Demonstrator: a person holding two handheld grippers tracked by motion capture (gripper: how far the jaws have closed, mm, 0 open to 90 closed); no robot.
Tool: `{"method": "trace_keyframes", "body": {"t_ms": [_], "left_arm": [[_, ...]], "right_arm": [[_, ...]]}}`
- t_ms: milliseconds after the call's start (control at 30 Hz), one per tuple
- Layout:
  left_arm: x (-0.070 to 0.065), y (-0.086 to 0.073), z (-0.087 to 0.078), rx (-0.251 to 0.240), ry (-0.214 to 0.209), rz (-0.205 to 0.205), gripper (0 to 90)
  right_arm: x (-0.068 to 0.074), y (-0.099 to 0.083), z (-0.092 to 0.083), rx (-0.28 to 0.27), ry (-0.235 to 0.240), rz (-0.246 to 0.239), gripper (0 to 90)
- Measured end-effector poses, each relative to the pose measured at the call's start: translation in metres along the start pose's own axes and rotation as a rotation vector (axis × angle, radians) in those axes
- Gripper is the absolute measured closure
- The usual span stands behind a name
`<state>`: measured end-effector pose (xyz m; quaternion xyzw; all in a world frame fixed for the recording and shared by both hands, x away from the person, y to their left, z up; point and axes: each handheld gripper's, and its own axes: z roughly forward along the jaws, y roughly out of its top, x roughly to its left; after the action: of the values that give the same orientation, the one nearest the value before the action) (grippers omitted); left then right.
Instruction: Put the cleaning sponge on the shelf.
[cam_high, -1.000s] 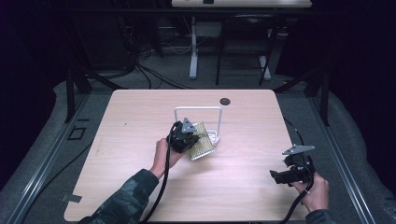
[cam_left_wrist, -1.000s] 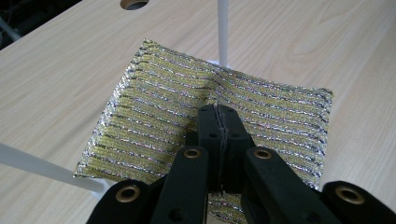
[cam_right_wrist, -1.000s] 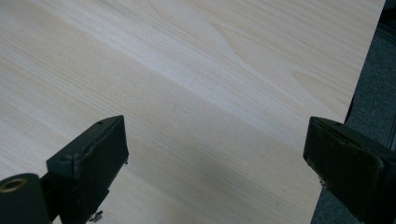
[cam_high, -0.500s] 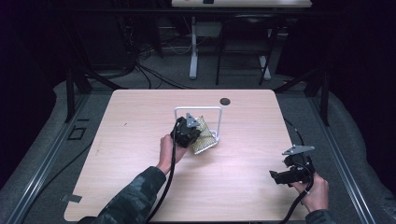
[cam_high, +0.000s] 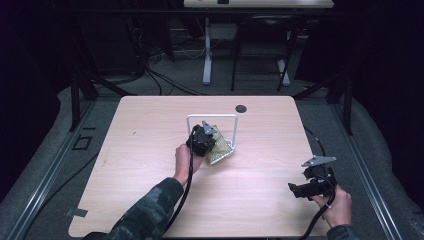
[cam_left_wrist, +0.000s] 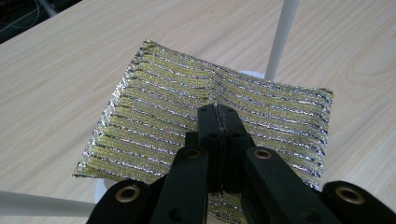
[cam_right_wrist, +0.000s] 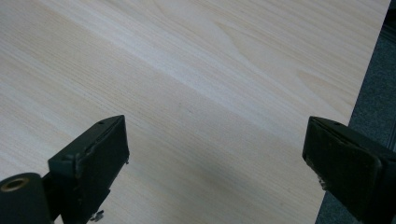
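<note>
- Left gripper (cam_high: 209, 141) has its fingers pinched tight on the gold-striped scouring cloth (cam_left_wrist: 187, 112), mid-counter (cam_high: 150, 150) under the white wire rack (cam_high: 212, 118).
- Cloth's long axis runs crosswise to the fingers; its near edge is hidden beneath them.
- Right gripper (cam_right_wrist: 219, 158) hangs wide open over the counter's near right corner, holding nothing.

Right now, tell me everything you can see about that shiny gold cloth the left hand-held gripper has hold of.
The gold cloth is a small rectangular piece of woven, glittery fabric with yellow-gold stripes and silvery metallic threads between them. It is spread nearly flat, slightly creased where the left hand-held gripper pinches it with jaws closed on one edge. It sits at the white rack on the wooden table, over the rack's round white foot and beside a white post. Whether it rests on the table is unclear.
</note>
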<state>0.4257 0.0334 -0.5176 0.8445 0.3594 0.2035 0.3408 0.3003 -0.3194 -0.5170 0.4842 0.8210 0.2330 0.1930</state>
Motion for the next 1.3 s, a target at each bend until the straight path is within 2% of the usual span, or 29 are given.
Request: {"method": "trace_keyframes", "body": {"t_ms": [300,567,733,867,1000,1067,1133,1200,1233,1300], "left_arm": [[0.001,-0.004,0.009,0.018,0.039,-0.03,89.4],[0.001,-0.01,0.022,0.042,0.053,-0.045,89.2],[0.002,-0.01,0.023,0.037,0.058,-0.045,88.8],[0.003,-0.011,0.023,0.038,0.046,-0.05,86.8],[0.005,-0.011,0.021,0.036,0.037,-0.052,79.5],[0.005,-0.011,0.021,0.035,0.037,-0.064,68.5],[0.005,-0.011,0.02,0.041,0.03,-0.068,65.0],[0.004,-0.011,0.02,0.045,0.027,-0.077,57.0],[0.004,-0.011,0.019,0.051,0.007,-0.078,51.4],[0.002,-0.009,0.016,0.049,-0.005,-0.068,44.6]], "right_arm": [[0.002,0.001,-0.001,-0.008,-0.001,-0.012,6.4],[0.002,0.001,-0.001,-0.005,-0.002,-0.012,6.5],[0.002,0.0,-0.001,-0.007,0.0,-0.011,6.6],[0.002,0.001,-0.001,-0.003,0.0,-0.015,6.7],[0.002,0.001,-0.001,-0.005,-0.002,-0.015,6.7],[0.002,0.0,-0.001,-0.01,-0.002,-0.013,6.7],[0.002,0.0,-0.001,-0.014,-0.004,-0.012,6.7],[0.002,0.0,-0.002,-0.01,-0.006,-0.013,6.7],[0.001,0.0,-0.002,-0.011,-0.008,-0.017,6.7],[0.001,0.0,-0.002,-0.013,-0.006,-0.01,6.6]]}}
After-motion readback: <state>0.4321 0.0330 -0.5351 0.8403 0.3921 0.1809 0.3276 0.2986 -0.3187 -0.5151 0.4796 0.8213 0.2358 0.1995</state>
